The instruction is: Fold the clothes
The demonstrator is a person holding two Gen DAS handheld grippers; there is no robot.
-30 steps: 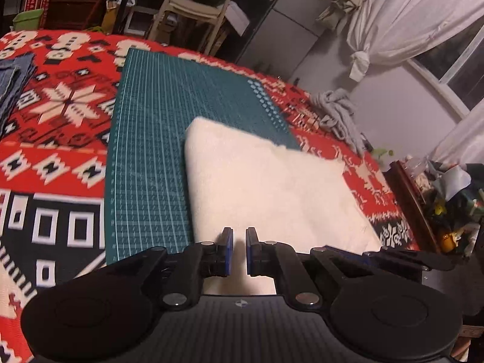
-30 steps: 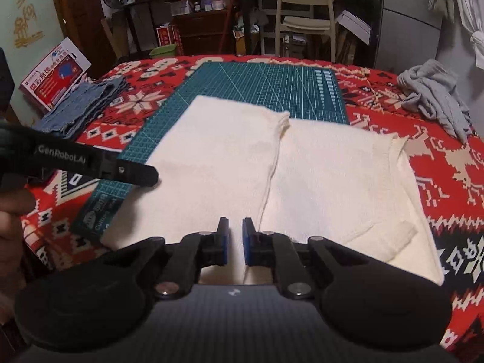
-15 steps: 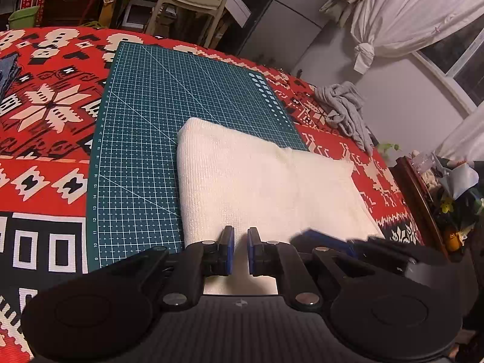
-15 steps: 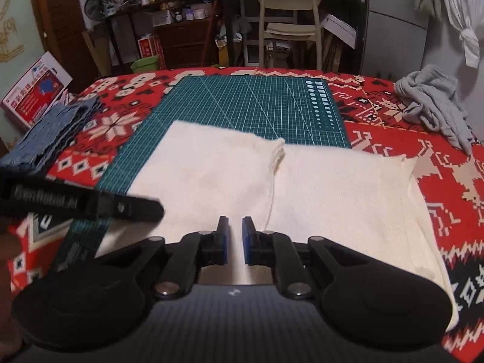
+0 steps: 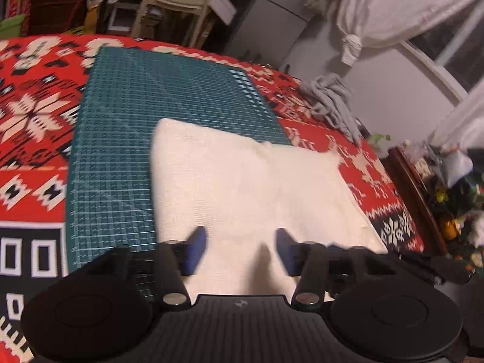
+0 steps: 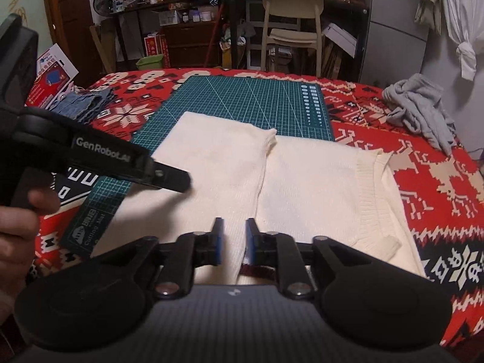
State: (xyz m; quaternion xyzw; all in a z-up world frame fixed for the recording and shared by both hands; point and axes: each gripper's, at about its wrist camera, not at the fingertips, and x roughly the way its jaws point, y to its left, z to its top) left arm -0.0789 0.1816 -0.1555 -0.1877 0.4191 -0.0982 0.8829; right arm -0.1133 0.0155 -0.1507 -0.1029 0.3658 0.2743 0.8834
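Note:
A cream knitted sweater [image 6: 302, 181] lies folded flat, partly on the green cutting mat [image 6: 257, 99], with its ribbed hem at the right. My right gripper [image 6: 234, 240] hovers over its near edge. Its jaws are opening with a narrow gap, and the pads press on nothing. My left gripper [image 5: 239, 249] is over the sweater [image 5: 242, 181] near its left front part. Its jaws are opening wide and blurred, with only flat cloth below them. In the right wrist view one finger [image 6: 169, 178] of the left gripper reaches over the sweater's left side, held by a hand [image 6: 18, 220].
A red patterned cloth [image 6: 438, 181] covers the table. A crumpled grey garment [image 6: 423, 115] lies at the far right, and folded blue denim [image 6: 87, 103] at the far left. A chair [image 6: 290, 30], shelves and a boxed item [image 6: 54, 69] stand beyond the table.
Both grippers' jaws were shut and have now parted, the left ones much wider. The sweater lies flat, released. The left gripper has shifted a little across the cloth.

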